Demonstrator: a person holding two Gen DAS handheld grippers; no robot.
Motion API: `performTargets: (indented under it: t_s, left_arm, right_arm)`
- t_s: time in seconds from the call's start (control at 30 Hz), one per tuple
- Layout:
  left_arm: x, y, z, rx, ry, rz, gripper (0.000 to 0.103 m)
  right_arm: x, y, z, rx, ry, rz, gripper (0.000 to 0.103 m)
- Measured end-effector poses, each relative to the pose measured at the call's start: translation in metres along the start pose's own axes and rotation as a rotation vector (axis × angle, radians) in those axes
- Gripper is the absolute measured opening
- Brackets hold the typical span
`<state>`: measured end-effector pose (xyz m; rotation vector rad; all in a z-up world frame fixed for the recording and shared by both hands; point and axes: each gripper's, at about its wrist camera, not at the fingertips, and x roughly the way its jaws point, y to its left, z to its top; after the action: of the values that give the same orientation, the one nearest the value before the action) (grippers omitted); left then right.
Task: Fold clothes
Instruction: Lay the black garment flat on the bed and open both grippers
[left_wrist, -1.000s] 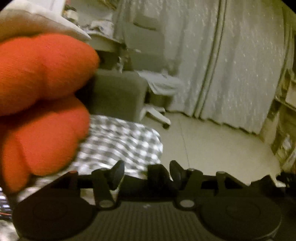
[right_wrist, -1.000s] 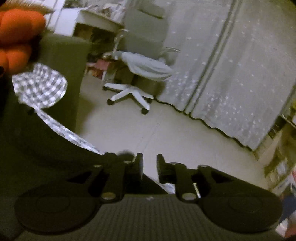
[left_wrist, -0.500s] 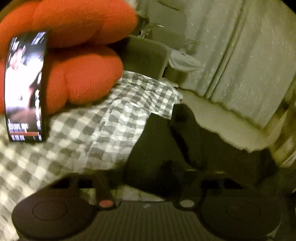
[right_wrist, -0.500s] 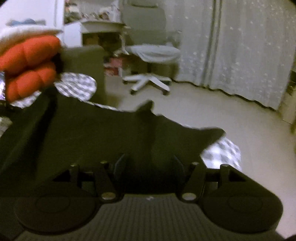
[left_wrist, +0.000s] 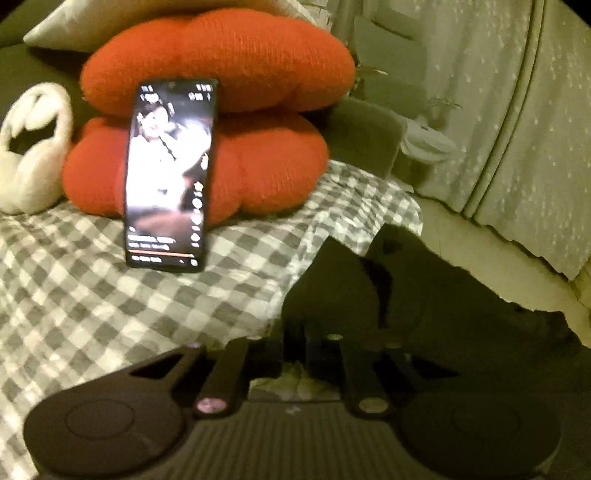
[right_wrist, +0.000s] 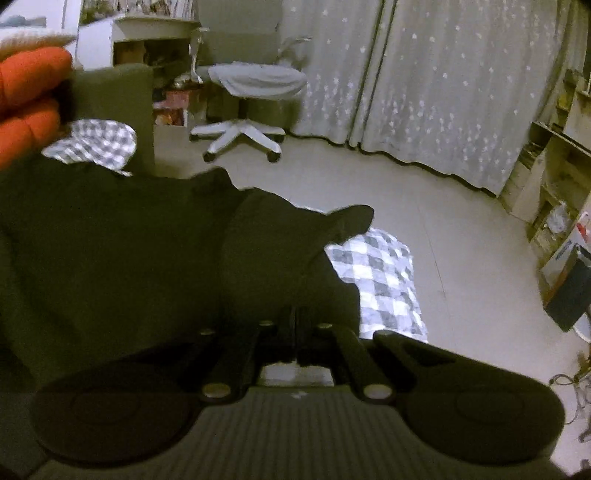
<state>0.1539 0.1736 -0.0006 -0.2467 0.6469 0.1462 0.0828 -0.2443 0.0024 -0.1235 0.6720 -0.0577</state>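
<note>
Both claws are working at a dark garment (right_wrist: 147, 251) that is lying over the far corner of a bed covered in a grey-and-white checked sheet (left_wrist: 110, 306). Right claw (right_wrist: 295, 325) is sitting clenched, its fingers pressed together on the near edge of the garment, with dark fabric bunching up ahead of it and draping toward the bed's edge above the pale floor (right_wrist: 461, 229). Left claw (left_wrist: 295, 343) has just been closing and is now nearly clenched, its narrow gap sitting in a fold of the same garment; whether it is pinching the cloth I cannot tell, since everything there is dark. Further up the bed, a lit phone (left_wrist: 168, 173) is leaning upright against two stacked red cushions (left_wrist: 221, 110), and a white fluffy item (left_wrist: 33, 147) is lying beside them.
</note>
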Motion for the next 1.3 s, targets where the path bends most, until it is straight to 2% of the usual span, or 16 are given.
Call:
performTargets:
  t_s: [0.07,0.13,0.2,0.27,0.4,0.43,0.5,0.53,0.57,0.6,0.67,0.77,0.83,0.93,1.17,1.3]
  left_arm:
    - [-0.013,-0.004,0.002,0.008,-0.029,0.024,0.023]
    - [-0.027,-0.007,0.002,0.007,-0.051,0.042,0.031]
    - [-0.038,-0.013,0.000,0.007,-0.060,-0.004,0.036]
    - [-0.048,-0.028,-0.010,0.041,-0.051,-0.070,0.048]
    - [-0.046,-0.062,-0.041,0.123,0.028,-0.189,0.058]
    - [-0.044,-0.068,-0.048,0.137,0.050,-0.196,0.060]
    - [-0.042,-0.079,-0.061,0.173,0.060,-0.203,0.066]
    - [-0.042,-0.084,-0.066,0.195,0.052,-0.205,0.076]
    - [-0.043,-0.090,-0.072,0.217,0.043,-0.208,0.089]
    - [-0.042,-0.096,-0.078,0.247,0.046,-0.207,0.093]
    - [-0.037,-0.102,-0.087,0.293,0.040,-0.181,0.103]
    - [-0.034,-0.115,-0.102,0.395,0.010,-0.119,0.103]
    - [-0.038,-0.118,-0.102,0.417,0.001,-0.106,0.103]
    - [-0.040,-0.109,-0.102,0.382,0.015,-0.128,0.103]
    - [-0.046,-0.115,-0.109,0.395,-0.012,-0.087,0.103]
    - [-0.044,-0.111,-0.108,0.376,-0.004,-0.104,0.103]
  right_arm:
    - [-0.012,0.005,0.002,0.006,-0.033,0.042,0.011]
    - [-0.023,0.013,0.004,0.016,-0.057,0.075,0.012]
    - [-0.027,0.024,0.002,0.020,-0.045,0.130,0.013]
    - [-0.025,0.040,0.000,0.006,-0.030,0.173,0.014]
    - [-0.018,0.067,-0.011,-0.052,0.000,0.222,0.018]
    - [-0.018,0.071,-0.013,-0.054,-0.004,0.227,0.024]
    - [-0.017,0.078,-0.017,-0.058,-0.013,0.235,0.050]
    - [-0.015,0.078,-0.019,-0.050,-0.017,0.235,0.065]
    - [-0.014,0.078,-0.021,-0.042,-0.022,0.235,0.070]
    - [-0.012,0.077,-0.023,-0.033,-0.026,0.233,0.073]
    - [-0.006,0.074,-0.027,0.001,-0.032,0.201,0.103]
    - [-0.002,0.073,-0.028,0.025,-0.033,0.169,0.103]
    - [-0.002,0.074,-0.029,0.013,-0.041,0.162,0.103]
    - [-0.004,0.076,-0.031,0.013,-0.043,0.150,0.103]
    - [-0.005,0.080,-0.033,0.015,-0.043,0.140,0.103]
    - [-0.005,0.080,-0.032,0.019,-0.041,0.142,0.103]
